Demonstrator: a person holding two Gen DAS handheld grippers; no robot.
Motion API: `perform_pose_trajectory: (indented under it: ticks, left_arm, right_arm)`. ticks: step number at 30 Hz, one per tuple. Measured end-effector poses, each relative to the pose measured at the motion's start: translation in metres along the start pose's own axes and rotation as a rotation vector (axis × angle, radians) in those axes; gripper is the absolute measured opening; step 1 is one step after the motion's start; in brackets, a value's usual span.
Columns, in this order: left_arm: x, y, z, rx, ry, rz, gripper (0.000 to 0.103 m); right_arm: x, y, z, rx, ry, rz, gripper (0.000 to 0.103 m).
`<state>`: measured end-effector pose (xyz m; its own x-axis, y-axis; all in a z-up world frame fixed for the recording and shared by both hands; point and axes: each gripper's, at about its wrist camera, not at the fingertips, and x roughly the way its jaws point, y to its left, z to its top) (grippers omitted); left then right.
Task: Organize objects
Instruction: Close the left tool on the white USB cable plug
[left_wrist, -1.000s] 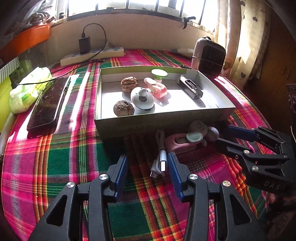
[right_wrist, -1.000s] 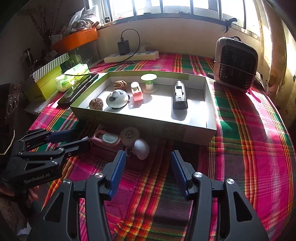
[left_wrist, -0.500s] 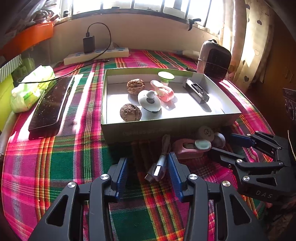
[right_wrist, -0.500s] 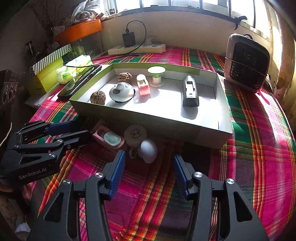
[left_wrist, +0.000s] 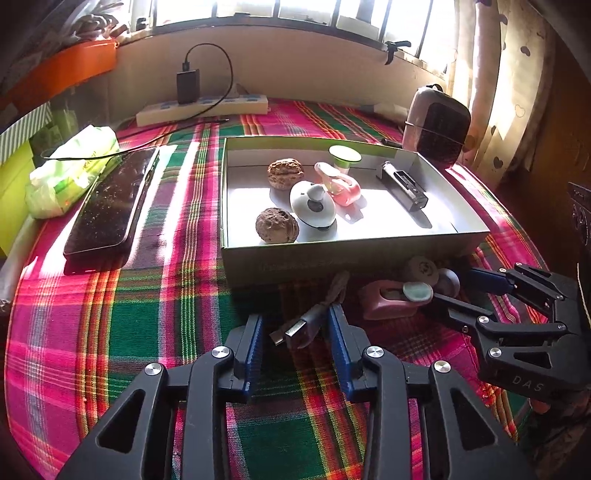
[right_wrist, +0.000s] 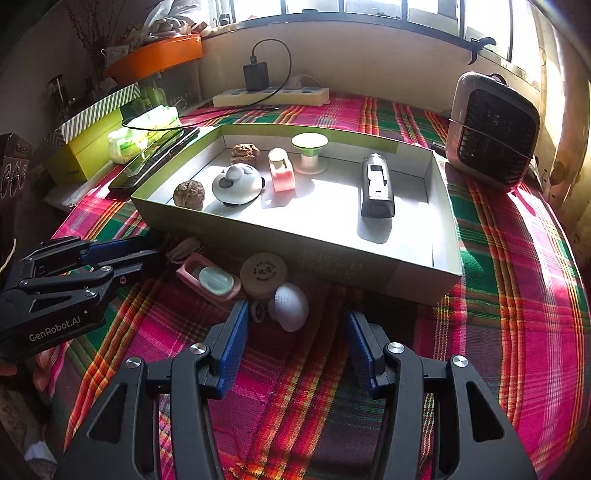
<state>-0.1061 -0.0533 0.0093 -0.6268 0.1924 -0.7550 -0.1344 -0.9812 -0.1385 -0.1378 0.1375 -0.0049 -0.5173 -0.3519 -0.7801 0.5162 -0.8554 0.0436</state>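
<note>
Straddling the USB cable (left_wrist: 314, 317) at lower centre, left gripper (left_wrist: 295, 341) is open wide, nothing clamped; right gripper (right_wrist: 295, 341) open, empty (white egg (right_wrist: 290, 306) just ahead). Box (left_wrist: 332, 260) sits upper-centre as the drop target.

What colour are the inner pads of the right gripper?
Blue pads, seen best in the right wrist view.

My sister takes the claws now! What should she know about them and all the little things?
Left claw: open, around the USB cable on the cloth, not yet squeezed.
Right claw: open, empty, close to the white egg-shaped thing.
Done: two walnuts, white dome, pink holder, green spool and black device lie in the box.
Left: cable, pink soap case, round puck and egg thing wait in front of the box.
</note>
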Motion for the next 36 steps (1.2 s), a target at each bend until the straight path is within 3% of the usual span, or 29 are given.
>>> perform_pose_trajectory:
  ticks: [15, 33, 36]
  left_arm:
    - [0.0037, -0.0047, 0.0039, 0.039, 0.005, 0.008, 0.034]
    - [0.0043, -0.0042, 0.0049, 0.033, 0.004, 0.007, 0.032]
    - [0.0029, -0.0024, 0.0057, 0.026, -0.004, -0.001, 0.023]
  right_arm:
    - [-0.0024, -0.0066, -0.0008, 0.03, -0.008, -0.006, 0.033]
    - [-0.0031, -0.0088, -0.0017, 0.05, -0.011, 0.003, 0.033]
    - [-0.003, -0.0085, -0.0018, 0.05, -0.011, 0.004, 0.033]
